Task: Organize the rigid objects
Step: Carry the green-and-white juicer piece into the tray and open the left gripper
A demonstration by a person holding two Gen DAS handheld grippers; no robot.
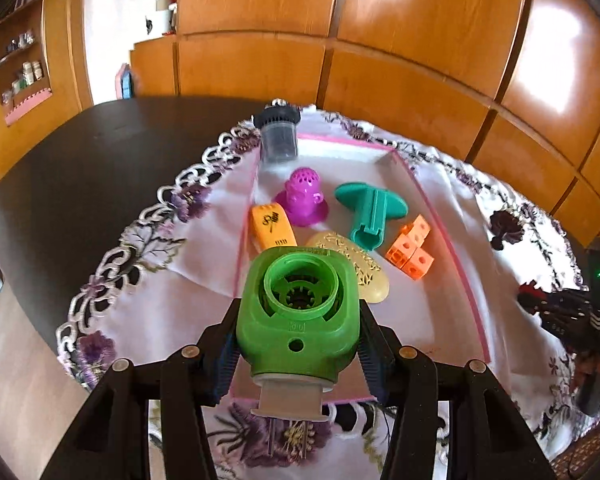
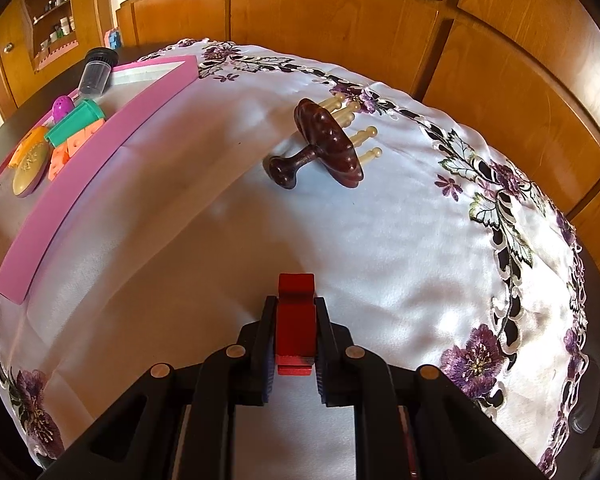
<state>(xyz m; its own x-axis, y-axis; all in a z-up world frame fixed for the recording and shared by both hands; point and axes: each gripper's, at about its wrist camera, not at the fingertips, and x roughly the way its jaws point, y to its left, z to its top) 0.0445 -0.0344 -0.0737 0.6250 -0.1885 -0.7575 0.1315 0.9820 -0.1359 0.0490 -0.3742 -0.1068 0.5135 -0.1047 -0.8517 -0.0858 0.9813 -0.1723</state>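
Observation:
My left gripper is shut on a green plastic plug-in device and holds it above the near end of the pink-edged tray. In the tray lie an orange piece, a purple perforated piece, a teal T-shaped piece, a beige oval piece, orange cubes and a dark clear vial. My right gripper is shut on a red block above the white cloth. A dark wooden massager with pale pegs lies on the cloth ahead of it.
The tray sits at the left of the right wrist view. The embroidered white cloth covers a dark round table. Wooden cabinet doors stand behind. A shelf niche is at far left.

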